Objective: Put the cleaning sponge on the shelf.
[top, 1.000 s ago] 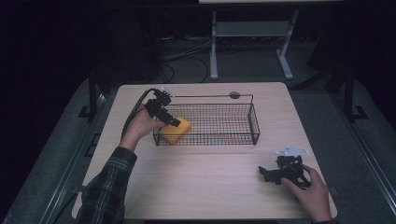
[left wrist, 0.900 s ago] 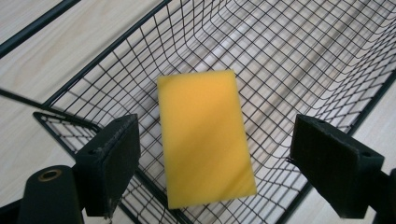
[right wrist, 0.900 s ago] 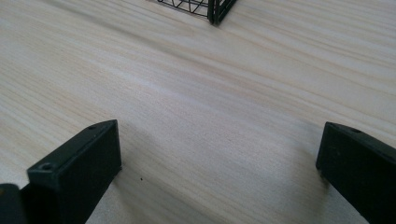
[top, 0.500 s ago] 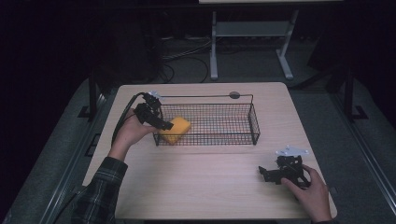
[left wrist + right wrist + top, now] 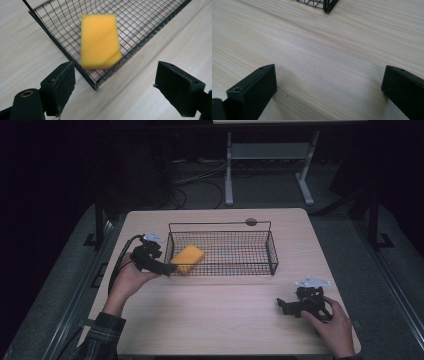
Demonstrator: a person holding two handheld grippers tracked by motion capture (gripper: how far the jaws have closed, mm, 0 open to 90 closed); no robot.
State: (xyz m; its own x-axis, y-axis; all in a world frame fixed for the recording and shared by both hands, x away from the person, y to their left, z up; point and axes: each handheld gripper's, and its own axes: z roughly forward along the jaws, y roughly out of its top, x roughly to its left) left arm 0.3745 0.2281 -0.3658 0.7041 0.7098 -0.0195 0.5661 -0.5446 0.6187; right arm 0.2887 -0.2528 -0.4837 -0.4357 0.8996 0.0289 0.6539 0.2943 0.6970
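Note:
A yellow sponge (image 5: pixel 187 258) lies in the left end of a black wire basket (image 5: pixel 252 267) on the wooden table. In the left gripper view the sponge (image 5: pixel 100 41) rests inside the basket's corner (image 5: pixel 96 85), just beyond my jaws. My left gripper (image 5: pixel 166 268) is open, held just outside the basket's left front corner, with nothing between its jaws. My right gripper (image 5: pixel 284 307) sits open low over the table near the front right, and in its own view bare wood lies between its jaws, with a basket corner (image 5: pixel 327 6) far ahead.
The table (image 5: pixel 225 320) has bare wood in front of the basket. A small dark round object (image 5: pixel 251 222) lies at the back edge behind the basket. A cable (image 5: pixel 119 262) trails from the left gripper. A white stand (image 5: pixel 265 170) and cables are on the floor beyond.
My left gripper has drawn back out of the basket toward its left front corner, leaving the sponge lying inside. The right gripper has stayed in place.

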